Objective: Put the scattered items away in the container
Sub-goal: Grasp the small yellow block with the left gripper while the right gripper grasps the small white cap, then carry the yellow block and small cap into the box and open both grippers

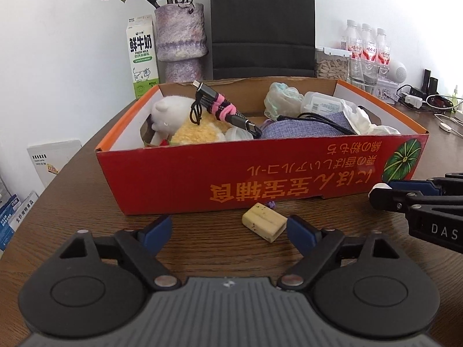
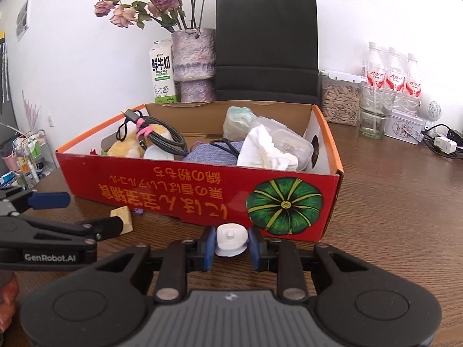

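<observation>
Between left jaws, yellow block (image 1: 264, 225).

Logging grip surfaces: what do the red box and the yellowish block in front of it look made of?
Red box: printed cardboard, matte; brown board shows inside, edges creased. Yellowish block: matte and speckled, possibly an eraser or soap; its look leaves that open.

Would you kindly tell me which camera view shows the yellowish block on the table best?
The left wrist view: the yellowish block lies whole and unobstructed before the red box. In the right wrist view, a finger of the left gripper partly covers it.
</observation>
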